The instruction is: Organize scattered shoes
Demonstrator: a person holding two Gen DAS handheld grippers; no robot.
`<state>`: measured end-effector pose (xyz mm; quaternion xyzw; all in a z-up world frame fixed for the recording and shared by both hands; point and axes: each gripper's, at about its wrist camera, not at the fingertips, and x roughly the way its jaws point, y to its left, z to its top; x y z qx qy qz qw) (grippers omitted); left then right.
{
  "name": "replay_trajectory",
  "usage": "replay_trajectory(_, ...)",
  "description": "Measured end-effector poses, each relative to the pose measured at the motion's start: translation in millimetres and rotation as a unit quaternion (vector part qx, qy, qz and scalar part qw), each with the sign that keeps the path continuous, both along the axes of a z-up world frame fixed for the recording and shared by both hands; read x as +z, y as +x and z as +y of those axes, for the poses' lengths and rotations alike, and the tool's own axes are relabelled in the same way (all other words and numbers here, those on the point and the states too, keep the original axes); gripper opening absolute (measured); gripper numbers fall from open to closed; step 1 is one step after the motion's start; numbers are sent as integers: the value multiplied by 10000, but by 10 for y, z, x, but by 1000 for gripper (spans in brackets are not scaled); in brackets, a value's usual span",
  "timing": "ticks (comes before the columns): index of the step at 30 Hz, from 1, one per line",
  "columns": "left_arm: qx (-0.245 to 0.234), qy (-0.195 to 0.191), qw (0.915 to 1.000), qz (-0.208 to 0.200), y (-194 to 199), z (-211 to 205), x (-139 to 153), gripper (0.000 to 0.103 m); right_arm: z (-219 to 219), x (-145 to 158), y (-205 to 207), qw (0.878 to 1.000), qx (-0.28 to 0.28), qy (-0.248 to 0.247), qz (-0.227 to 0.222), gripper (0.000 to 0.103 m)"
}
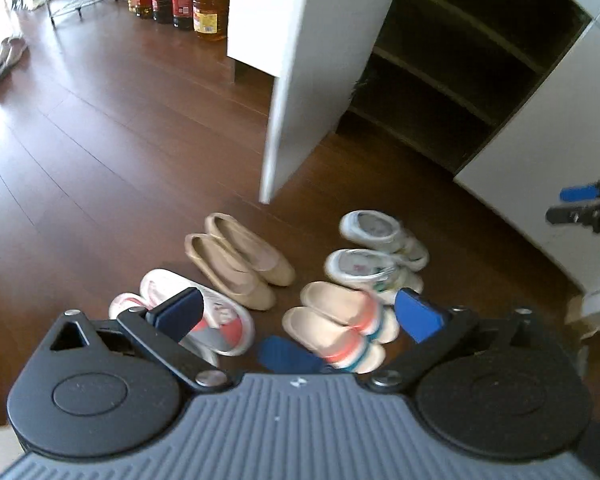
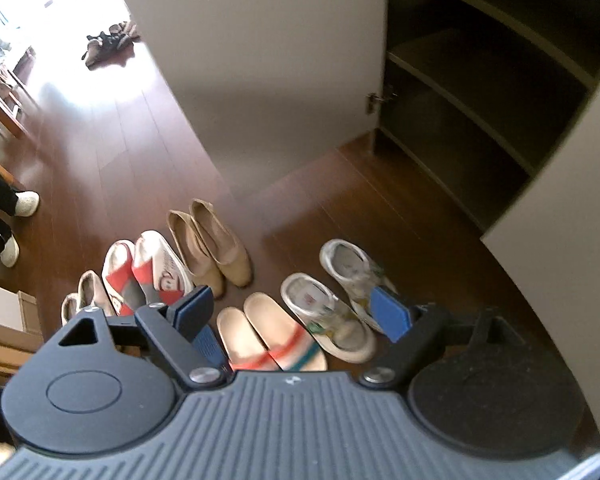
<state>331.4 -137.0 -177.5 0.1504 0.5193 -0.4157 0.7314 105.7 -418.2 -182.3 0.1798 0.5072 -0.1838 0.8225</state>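
Left wrist view: left gripper [image 1: 298,312] gaped wide, nothing between its jaws, above shoes paired on the floor [image 1: 100,128] in the lower centre: beige flats [image 1: 240,264], striped slides [image 1: 336,328], white sneakers [image 1: 376,252]. Open cupboard [image 1: 452,72] upper right. Right gripper [image 2: 290,314] also wide, empty

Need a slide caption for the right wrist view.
Open right claw above paired shoes on the wood floor: beige flats, striped slides, white sneakers, beside an open cabinet.
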Motion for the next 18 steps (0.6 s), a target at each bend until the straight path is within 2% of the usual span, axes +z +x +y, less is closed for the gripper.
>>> replay_trajectory(6,828,-176,9960,273,-529,260,-98,102,172,17,-273,9976,89,445,520,84)
replay_trajectory(8,1004,-135,9946,231,-727,402,-169,102,275,-1,-296,9963,163,559,633,84)
replay_trajectory(11,1156,-20,9932,163,-987,592,-320,102,408,-59,-279,9928,228,811,856,84)
replay_trajectory(14,1506,27,9885,155,-1288,846,-604,102,495,-139,-200,9902,248,1024,915,83)
replay_trajectory(18,1778,206,9834,298,-1610,911,-773,102,580,-302,-35,9843,463,1207,1199,80)
